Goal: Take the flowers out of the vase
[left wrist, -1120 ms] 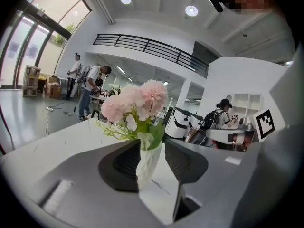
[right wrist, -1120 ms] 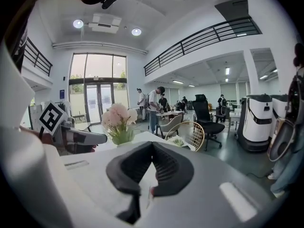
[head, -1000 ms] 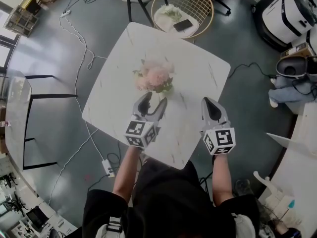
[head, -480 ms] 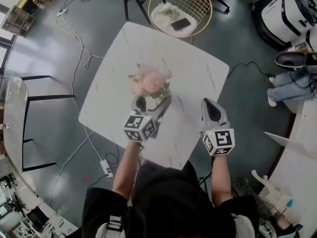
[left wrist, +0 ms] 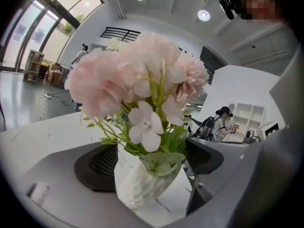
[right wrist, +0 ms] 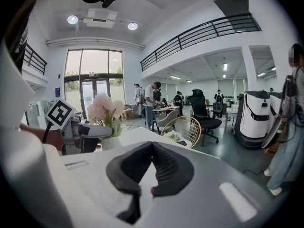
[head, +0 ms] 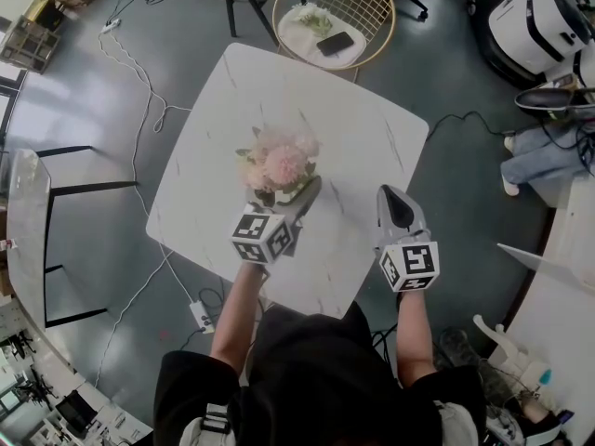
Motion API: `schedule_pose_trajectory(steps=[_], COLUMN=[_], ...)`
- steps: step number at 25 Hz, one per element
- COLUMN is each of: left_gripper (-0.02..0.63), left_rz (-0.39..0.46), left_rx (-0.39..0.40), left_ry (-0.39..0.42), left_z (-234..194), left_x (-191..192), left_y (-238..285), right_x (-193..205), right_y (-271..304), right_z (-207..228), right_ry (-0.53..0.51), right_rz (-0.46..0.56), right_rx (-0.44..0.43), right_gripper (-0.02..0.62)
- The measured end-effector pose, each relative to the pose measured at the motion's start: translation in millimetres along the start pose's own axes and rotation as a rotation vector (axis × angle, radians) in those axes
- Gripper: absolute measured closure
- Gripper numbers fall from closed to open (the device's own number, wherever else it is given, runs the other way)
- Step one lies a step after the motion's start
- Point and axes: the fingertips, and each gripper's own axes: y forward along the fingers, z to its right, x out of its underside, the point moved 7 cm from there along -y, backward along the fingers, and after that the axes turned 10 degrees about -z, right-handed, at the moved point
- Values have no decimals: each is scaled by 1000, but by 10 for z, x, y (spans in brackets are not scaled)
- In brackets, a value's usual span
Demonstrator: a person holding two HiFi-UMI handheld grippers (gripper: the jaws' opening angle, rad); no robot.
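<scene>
A bunch of pink and white flowers [head: 277,163] stands in a small white ribbed vase [head: 290,193] near the middle of the white marble table [head: 363,137]. My left gripper [head: 284,197] is open, and its jaws have just been opening. They stand wide on either side of the vase [left wrist: 142,184], under the blooms [left wrist: 137,75]. Whether the dark pads [left wrist: 102,163] touch the vase, I cannot tell. To the right, my right gripper [head: 396,201] hovers over the table, shut and holding nothing. Its pads [right wrist: 164,167] meet at the tip.
A gold wire chair [head: 376,7] beyond the table's far edge holds a white cushion, a phone and more flowers. Cables trail on the floor at the left [head: 139,59]. A glass table [head: 28,203] stands at the far left, and a white machine [head: 535,17] at the upper right.
My left gripper has moved forward under the flowers, and its jaws have spread around the vase. My right gripper has stayed about where it was.
</scene>
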Motion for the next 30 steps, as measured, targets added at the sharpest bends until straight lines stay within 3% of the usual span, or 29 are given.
schedule_pose_trajectory(steps=[11,20,30], left_gripper=[313,385,423], left_rz=[15,-9,6], left_rx=[-32,-42,-52], left_ry=[51,76,93], left_z=[7,103,202], left_x=[-83,-152,-236], left_y=[13,-43,-129], right_x=[23,46,69], right_y=[30,-9,-128], right_z=[55,39,39], right_ry=[17,25,39], right_rz=[-7,-1,23], right_rx=[9,12,20], right_gripper=[594,594,594])
